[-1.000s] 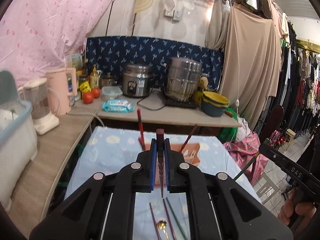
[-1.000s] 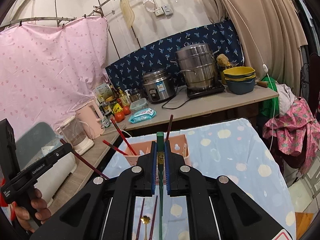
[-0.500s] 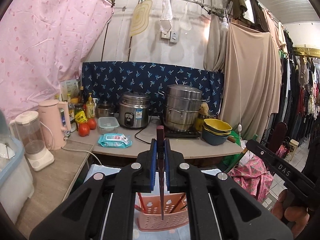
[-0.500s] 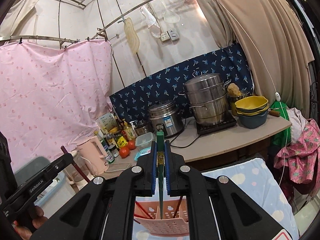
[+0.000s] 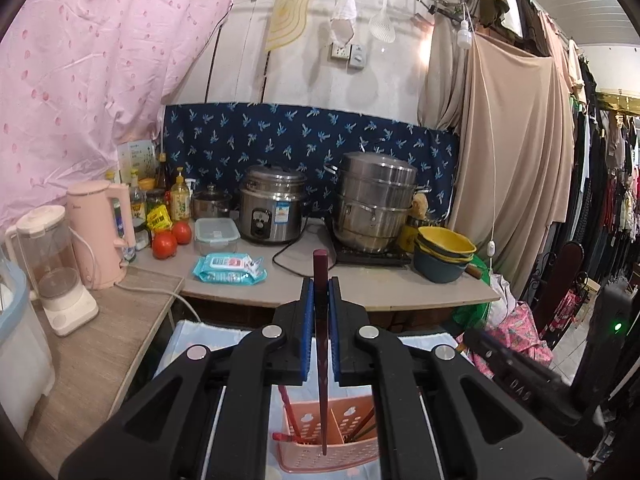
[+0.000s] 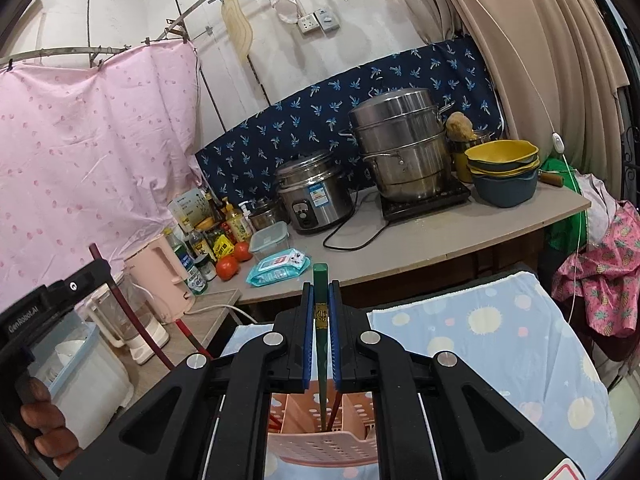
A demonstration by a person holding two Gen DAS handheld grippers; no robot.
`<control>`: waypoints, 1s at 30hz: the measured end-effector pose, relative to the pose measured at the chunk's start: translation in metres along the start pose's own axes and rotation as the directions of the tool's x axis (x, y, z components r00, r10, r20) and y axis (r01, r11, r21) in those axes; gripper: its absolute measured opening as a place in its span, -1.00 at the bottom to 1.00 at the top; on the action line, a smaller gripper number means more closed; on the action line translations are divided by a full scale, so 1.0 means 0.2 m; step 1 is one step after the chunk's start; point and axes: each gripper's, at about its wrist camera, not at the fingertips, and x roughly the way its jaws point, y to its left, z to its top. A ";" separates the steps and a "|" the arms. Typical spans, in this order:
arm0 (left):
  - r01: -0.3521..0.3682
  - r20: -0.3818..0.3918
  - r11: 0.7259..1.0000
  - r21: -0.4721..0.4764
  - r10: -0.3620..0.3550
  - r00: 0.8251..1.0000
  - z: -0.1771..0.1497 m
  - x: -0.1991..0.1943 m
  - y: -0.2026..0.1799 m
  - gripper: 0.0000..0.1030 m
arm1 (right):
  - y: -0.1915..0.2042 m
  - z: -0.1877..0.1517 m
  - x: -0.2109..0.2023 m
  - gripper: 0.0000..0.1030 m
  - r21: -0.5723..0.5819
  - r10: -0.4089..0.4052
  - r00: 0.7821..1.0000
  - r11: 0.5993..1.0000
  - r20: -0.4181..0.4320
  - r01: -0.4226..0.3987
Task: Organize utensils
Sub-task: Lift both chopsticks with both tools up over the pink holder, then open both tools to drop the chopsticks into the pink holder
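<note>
The pink basket is largely hidden behind the left tongs, and its base is cut off in the right wrist view. The green chopstick tip is lost among the basket's contents. Labels on the bottles are too small to read.

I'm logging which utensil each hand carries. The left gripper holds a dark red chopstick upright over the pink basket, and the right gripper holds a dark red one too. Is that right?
Not quite. The right gripper holds a green chopstick, as the right wrist view shows. The rest stands: the left gripper holds a dark red chopstick upright over the pink basket.
</note>
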 end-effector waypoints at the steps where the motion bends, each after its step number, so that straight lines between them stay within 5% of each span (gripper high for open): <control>1: 0.003 0.013 1.000 0.001 -0.003 1.000 0.03 -0.01 0.00 -0.86 | 0.00 0.00 0.00 -0.86 0.001 -0.001 1.000 1.000 0.001 0.001; 8: 0.006 0.061 1.000 0.005 -0.007 0.998 0.11 -0.02 -0.02 -0.86 | -0.01 0.01 0.01 -0.86 0.006 0.002 1.000 1.000 0.007 -0.002; 25: -0.025 -0.116 0.999 -0.031 0.021 0.993 -0.19 0.22 0.04 -0.85 | -0.08 -0.14 0.11 -0.86 0.016 -0.027 0.996 0.999 -0.084 0.029; 30: -0.041 -0.122 0.999 -0.036 0.036 0.992 -0.21 0.21 0.05 -0.55 | -0.11 -0.15 0.10 -0.63 0.045 -0.045 0.996 0.998 -0.073 0.048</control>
